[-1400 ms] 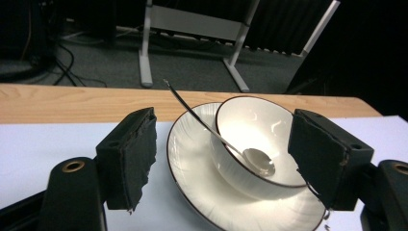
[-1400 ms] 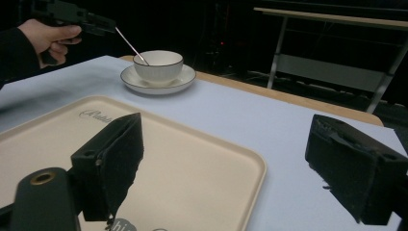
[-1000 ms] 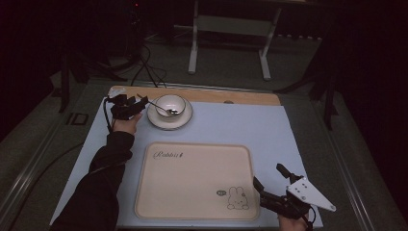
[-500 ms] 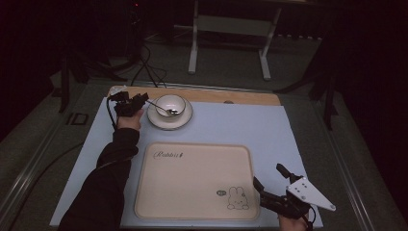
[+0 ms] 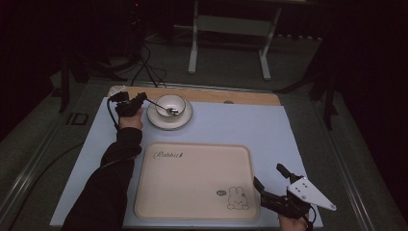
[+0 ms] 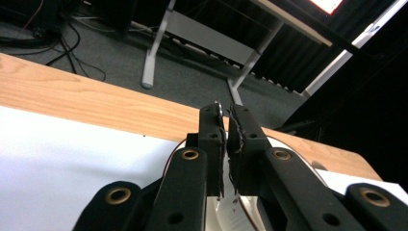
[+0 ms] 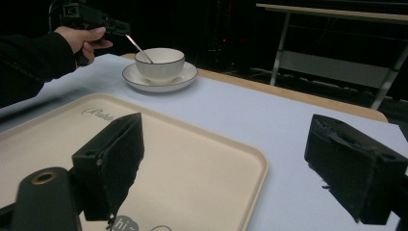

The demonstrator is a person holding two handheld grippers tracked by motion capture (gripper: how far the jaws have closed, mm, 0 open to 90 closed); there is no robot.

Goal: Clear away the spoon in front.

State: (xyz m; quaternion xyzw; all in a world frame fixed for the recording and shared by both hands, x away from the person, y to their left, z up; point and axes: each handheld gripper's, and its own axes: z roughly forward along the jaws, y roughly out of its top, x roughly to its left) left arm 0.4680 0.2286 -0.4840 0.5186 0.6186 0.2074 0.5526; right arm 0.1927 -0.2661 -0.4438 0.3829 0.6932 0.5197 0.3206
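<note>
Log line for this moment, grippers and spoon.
left gripper: just closed on spoon handle | spoon bowl end in cup on saucer | right gripper: open, beside tray

A cream tray (image 5: 192,180) with a rabbit print (image 5: 237,198) lies on a pale blue mat (image 5: 250,127) covering the desk (image 5: 211,95), whose wooden edge shows at the far side. Beyond it stand a grey metal stand (image 5: 228,29) and cables (image 5: 144,67) on the floor.
</note>
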